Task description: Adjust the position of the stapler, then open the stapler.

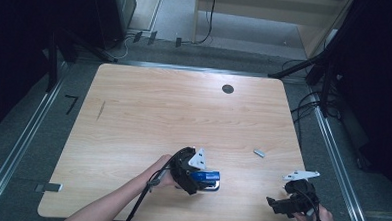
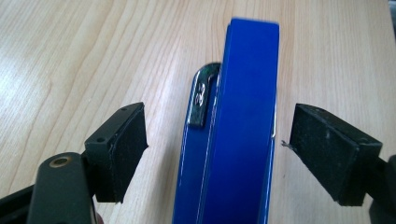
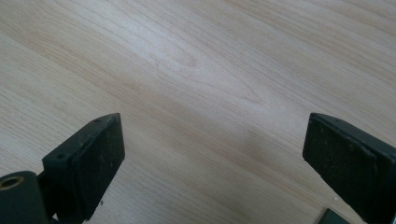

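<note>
While the blue stapler (image 2: 231, 140) lies flat on the wooden table (image 1: 149, 113) near its front edge, it is straddled by the left gripper (image 2: 217, 154), whose jaws stand apart on either side of it. In the left gripper view a clear gap of bare wood is seen between each black pad (image 2: 126, 144) and the stapler's flanks, so nothing is clamped; the stapler is merely between the jaws, not pressed by them. A strip of bright metal (image 2: 201, 100) is visible along the stapler's left side, under the blue top cover, with some small embossed marks that cannot be read. Whether staples are loaded inside cannot be told, since the cover is down.

From the high view, the left gripper (image 1: 208, 180) is held low over the table by the person's left hand (image 1: 162, 173), with the stapler (image 1: 205, 178) at its tip. The right gripper (image 1: 275, 204) is seen well apart, at the table's near right corner, held in the right hand (image 1: 319, 218). In the right gripper view its jaws are spread wide with only bare wood between them, and nothing is gripped. A small grey metal piece (image 1: 259, 153) lies on the table beyond the right gripper, apart from both grippers. A dark round grommet (image 1: 228, 89) is set into the table near its far edge.
</note>
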A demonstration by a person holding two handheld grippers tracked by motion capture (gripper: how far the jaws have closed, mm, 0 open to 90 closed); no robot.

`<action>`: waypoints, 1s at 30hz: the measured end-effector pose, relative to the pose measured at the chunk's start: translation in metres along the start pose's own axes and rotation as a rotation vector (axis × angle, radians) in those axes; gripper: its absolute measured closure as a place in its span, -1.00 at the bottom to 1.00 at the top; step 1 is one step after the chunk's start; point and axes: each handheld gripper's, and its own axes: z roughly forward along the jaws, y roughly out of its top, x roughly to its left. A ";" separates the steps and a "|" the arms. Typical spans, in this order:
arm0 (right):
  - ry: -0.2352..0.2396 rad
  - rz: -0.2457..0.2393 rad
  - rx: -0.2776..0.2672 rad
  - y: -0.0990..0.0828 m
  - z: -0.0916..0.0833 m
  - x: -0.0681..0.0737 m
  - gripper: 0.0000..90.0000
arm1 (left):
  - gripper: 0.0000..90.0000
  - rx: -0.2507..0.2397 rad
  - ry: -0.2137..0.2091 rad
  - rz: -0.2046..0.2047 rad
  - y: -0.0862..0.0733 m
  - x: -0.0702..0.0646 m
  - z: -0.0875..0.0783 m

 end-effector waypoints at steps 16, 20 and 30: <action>-0.004 0.004 0.005 -0.002 0.000 0.000 -0.87 | -0.07 -0.018 0.055 0.007 0.026 -0.015 0.014; -0.004 0.002 0.004 -0.002 0.000 0.000 -0.87 | 0.05 -0.006 0.055 0.012 0.027 -0.018 0.018; -0.004 0.008 -0.001 -0.005 -0.002 0.000 -0.87 | 0.38 -0.004 0.059 0.046 0.031 -0.021 0.021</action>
